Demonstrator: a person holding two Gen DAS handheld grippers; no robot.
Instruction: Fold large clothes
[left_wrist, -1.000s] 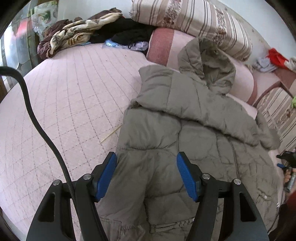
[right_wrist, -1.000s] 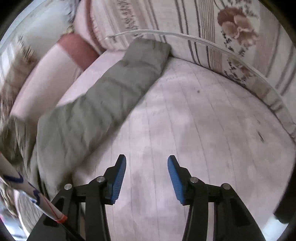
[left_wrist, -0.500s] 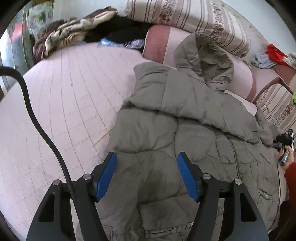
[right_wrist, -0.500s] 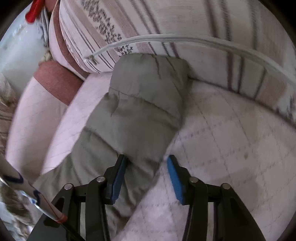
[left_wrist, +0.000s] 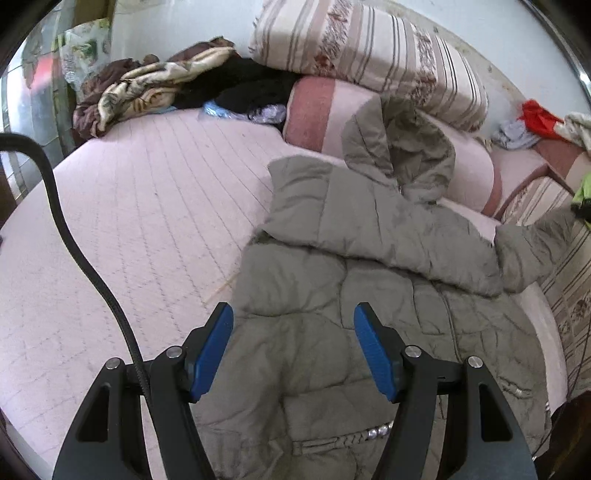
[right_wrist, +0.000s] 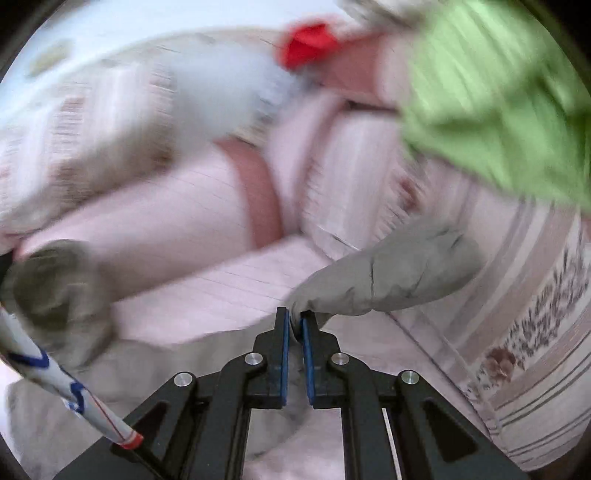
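A grey-green hooded puffer jacket (left_wrist: 369, 229) lies front up on the pink quilted bed (left_wrist: 129, 203), its hood (left_wrist: 402, 151) resting against a pink bolster. My left gripper (left_wrist: 293, 347) hovers open above the jacket's lower front, with nothing between its blue pads. In the right wrist view my right gripper (right_wrist: 295, 325) is closing, and its pads pinch the cloth of the jacket's sleeve (right_wrist: 391, 277), which is lifted off the bed. That raised sleeve (left_wrist: 532, 251) shows at the right edge of the left wrist view. The right wrist view is motion-blurred.
A striped pillow (left_wrist: 369, 55) and a pile of blankets and dark clothes (left_wrist: 147, 85) lie along the far side. A striped cushion (right_wrist: 535, 332) borders the bed on the right, with green cloth (right_wrist: 498, 92) and red cloth (left_wrist: 539, 114) beyond. A black cable (left_wrist: 74, 236) hangs at left.
My right gripper went from open over bare bed to the sleeve, closed on it and lifted it, rolling as it rose. The left gripper stayed open over the jacket, rising slightly.
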